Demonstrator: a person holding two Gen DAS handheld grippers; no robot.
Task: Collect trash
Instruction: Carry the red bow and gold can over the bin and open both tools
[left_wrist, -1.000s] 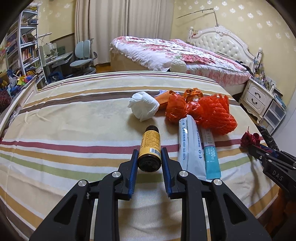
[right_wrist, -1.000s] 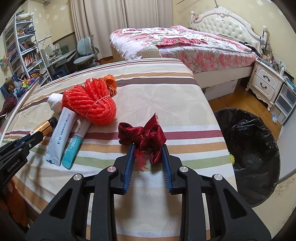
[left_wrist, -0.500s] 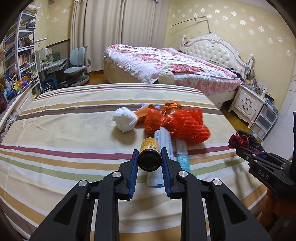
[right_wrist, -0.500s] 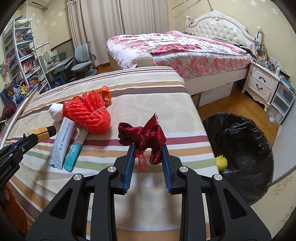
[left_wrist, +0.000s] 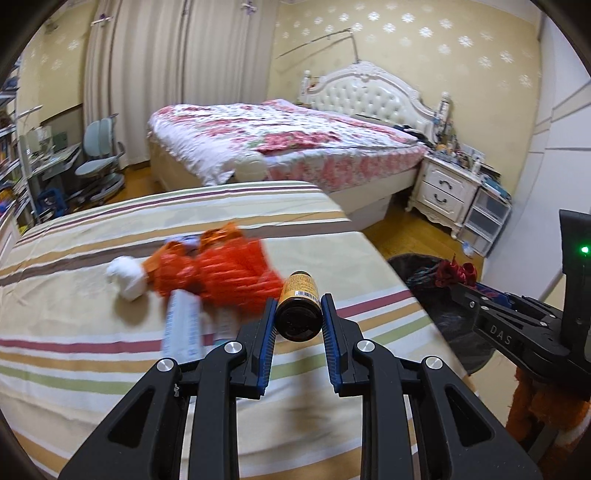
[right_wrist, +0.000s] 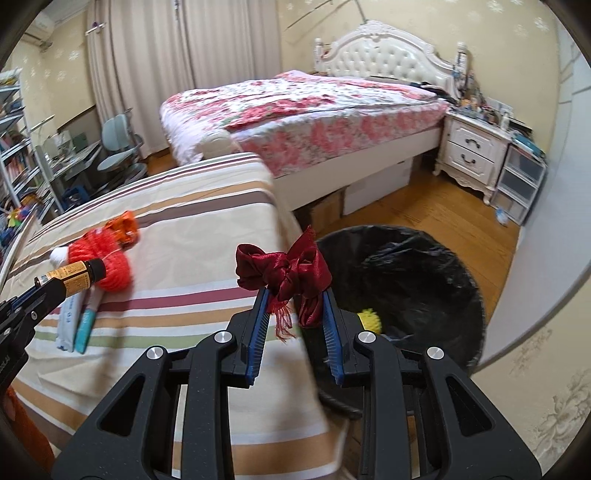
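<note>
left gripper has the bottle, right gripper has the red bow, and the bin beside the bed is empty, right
Not quite: the bin isn't empty. The right wrist view shows a yellow item inside it. The left gripper does hold the bottle, and the right gripper the red bow.

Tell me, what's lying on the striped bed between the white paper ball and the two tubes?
The orange-red mesh bundle lies between the white paper ball and the tubes, touching both. The left wrist view shows it, though blurred.
</note>
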